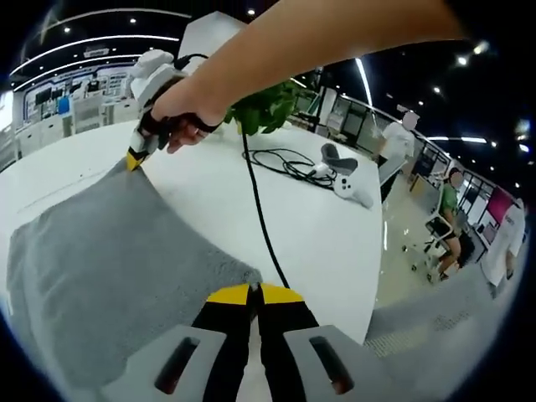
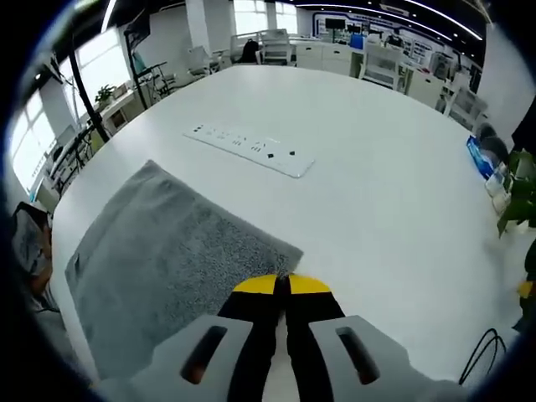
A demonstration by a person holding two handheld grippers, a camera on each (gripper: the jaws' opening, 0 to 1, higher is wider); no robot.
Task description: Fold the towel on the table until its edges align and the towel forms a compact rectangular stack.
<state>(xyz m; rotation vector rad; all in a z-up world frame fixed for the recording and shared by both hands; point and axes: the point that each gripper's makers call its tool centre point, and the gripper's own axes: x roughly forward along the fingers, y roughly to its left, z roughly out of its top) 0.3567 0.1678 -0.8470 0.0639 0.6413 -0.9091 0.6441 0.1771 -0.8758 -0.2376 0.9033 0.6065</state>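
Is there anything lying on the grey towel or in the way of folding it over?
Nothing visible does. The grey terry towel lies bare on the white round table, both grippers shut on its corners: left, right. The white power strip and the black cable sit beside it, off the cloth.

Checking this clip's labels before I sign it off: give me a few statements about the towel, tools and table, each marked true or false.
1. The towel is grey. True.
2. The right tool is shut at a towel corner. True.
3. The left tool hangs wide open over bare table. False: it is shut at the towel's edge.
4. A power strip lies on the towel. False: it lies on the white table, apart from it.
5. A black cable crosses the table. True.
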